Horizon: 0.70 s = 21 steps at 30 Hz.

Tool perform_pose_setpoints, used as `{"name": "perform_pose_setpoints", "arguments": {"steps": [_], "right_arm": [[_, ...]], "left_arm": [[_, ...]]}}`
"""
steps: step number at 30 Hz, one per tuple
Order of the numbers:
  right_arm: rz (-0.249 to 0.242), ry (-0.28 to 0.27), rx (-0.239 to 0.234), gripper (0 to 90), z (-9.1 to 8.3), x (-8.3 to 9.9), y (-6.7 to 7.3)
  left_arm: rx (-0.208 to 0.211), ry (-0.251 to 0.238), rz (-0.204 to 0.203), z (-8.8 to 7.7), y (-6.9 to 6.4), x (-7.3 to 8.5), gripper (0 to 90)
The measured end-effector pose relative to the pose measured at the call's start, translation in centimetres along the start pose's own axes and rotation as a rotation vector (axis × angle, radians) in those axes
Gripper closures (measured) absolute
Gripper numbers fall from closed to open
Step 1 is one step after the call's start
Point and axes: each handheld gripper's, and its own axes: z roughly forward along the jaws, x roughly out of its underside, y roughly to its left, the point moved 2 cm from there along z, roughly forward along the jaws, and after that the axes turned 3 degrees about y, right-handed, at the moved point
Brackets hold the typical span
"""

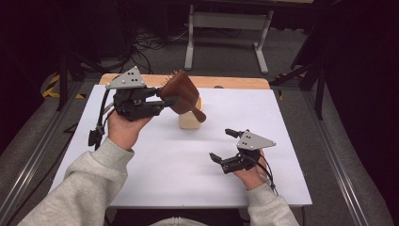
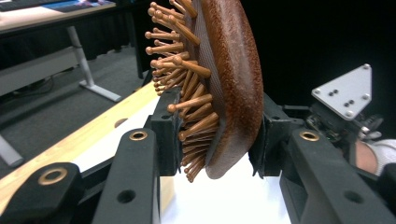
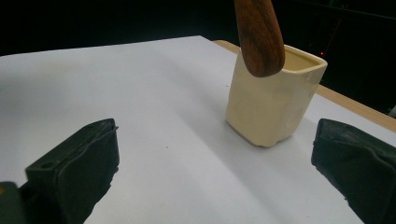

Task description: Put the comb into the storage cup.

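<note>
My left gripper (image 1: pixel 167 100) is shut on the head of a brown wooden hairbrush (image 1: pixel 181 94), held in the air over the back of the table. In the left gripper view the jaws squeeze the hairbrush (image 2: pixel 231 88) across its bristle face and its smooth back. Its handle (image 3: pixel 259 35) hangs in front of a cream square cup (image 3: pixel 271 100), above the rim. The cup (image 1: pixel 189 120) stands upright on the white table top (image 1: pixel 174 165). My right gripper (image 1: pixel 222 145) is open and low over the table, right of the cup, holding nothing.
The white table top has a wooden strip (image 1: pixel 226 82) along its far edge. A grey table frame (image 1: pixel 226 28) and cables lie on the floor beyond. Metal rails (image 1: pixel 334 155) run along both sides of the table.
</note>
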Motion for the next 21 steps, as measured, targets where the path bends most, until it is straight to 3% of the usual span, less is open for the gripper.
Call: {"name": "perform_pose_setpoints", "arguments": {"steps": [21], "right_arm": [[0.017,-0.004,0.001,1.2,-0.2,0.2,-0.4]], "left_arm": [[-0.099,-0.004,-0.024,1.1,2.3,-0.4,61.6]]}}
